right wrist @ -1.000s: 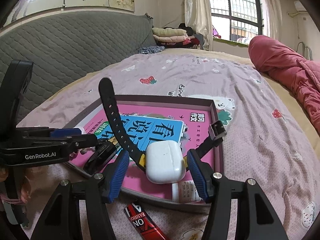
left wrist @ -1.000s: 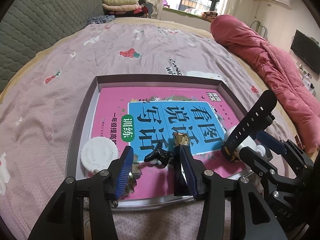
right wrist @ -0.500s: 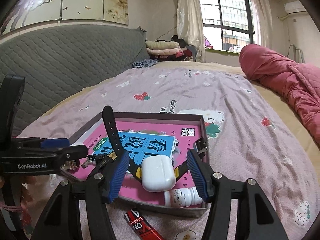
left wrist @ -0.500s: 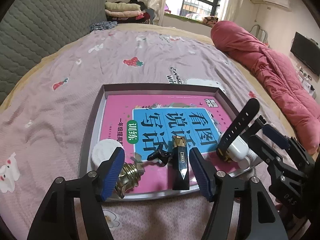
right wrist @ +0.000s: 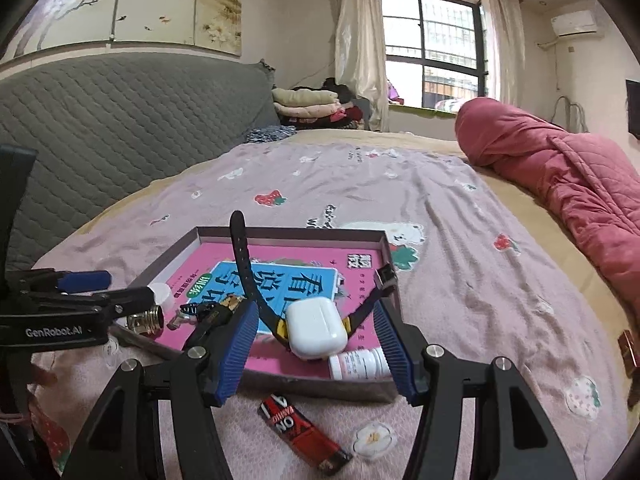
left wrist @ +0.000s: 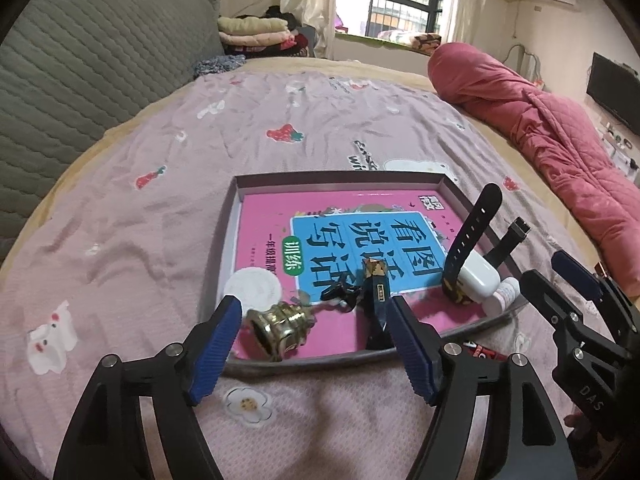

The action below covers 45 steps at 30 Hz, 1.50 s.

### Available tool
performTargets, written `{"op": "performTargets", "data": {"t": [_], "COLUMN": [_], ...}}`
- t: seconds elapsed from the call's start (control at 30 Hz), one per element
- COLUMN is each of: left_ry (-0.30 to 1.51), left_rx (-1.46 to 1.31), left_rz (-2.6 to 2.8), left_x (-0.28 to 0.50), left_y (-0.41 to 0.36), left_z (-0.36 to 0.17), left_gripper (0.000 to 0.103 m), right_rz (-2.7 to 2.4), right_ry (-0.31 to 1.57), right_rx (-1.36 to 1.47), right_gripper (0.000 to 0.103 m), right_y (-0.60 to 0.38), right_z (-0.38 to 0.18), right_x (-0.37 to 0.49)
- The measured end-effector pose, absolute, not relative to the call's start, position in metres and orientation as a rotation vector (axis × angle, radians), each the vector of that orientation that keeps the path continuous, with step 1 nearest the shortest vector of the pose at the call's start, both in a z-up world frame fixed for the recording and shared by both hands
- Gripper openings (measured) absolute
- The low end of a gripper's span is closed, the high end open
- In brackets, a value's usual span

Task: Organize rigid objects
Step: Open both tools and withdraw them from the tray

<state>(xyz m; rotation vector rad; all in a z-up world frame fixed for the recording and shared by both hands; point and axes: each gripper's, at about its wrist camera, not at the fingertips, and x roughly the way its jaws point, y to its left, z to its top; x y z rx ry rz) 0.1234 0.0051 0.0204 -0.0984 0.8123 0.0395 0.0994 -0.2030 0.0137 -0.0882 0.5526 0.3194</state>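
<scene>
the brass bell [left wrist: 280, 330] now lies on its side in the near left corner of the tray [left wrist: 340, 178], on the pink book [left wrist: 280, 216] that covers the tray floor. a second ago our left tongs [left wrist: 314, 344] stood close about it; now their jaws are opening wide with nothing pressed between them, so we judge the bell placed. beside it in the tray lie a white round lid [left wrist: 252, 288], a black clip [left wrist: 340, 294], a dark lighter [left wrist: 376, 300], a white earbud case [right wrist: 316, 328] with a black watch strap [right wrist: 244, 264] around it, and a small white bottle [right wrist: 360, 364]. our right tongs [right wrist: 316, 348] are open too and hold nothing. a red and black packet [right wrist: 304, 432] is not yet in the tray and lies on the bed [right wrist: 460, 280] just before it, likely next.
</scene>
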Motion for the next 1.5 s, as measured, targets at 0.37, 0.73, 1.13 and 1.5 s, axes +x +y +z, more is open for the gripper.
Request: {"op": "performTargets", "data": {"t": [0.37,0.73,1.13,1.5], "left_ry": [0.797,0.796,0.819,0.858], "left_rx": [-0.070,-0.031,-0.014,-0.034], "left_rz": [0.064,0.069,0.081,0.055], "left_x": [0.094,0.074,0.058,0.040], "left_y": [0.009,0.012,0.009,0.002], "left_z": [0.029,0.030,0.023,0.016], "left_gripper": [0.077,0.077,0.077,0.077], "right_rz": [0.265,0.253,0.251,0.235], "right_ry": [0.563,0.578,0.606,0.646], "right_rx": [-0.122,-0.163,-0.180,-0.142], "right_gripper": [0.060,0.060,0.060,0.060], "right_y": [-0.191,-0.187,-0.183,-0.191], "right_z": [0.016,0.018,0.017,0.012], "right_x": [0.072,0.048,0.026,0.013]}}
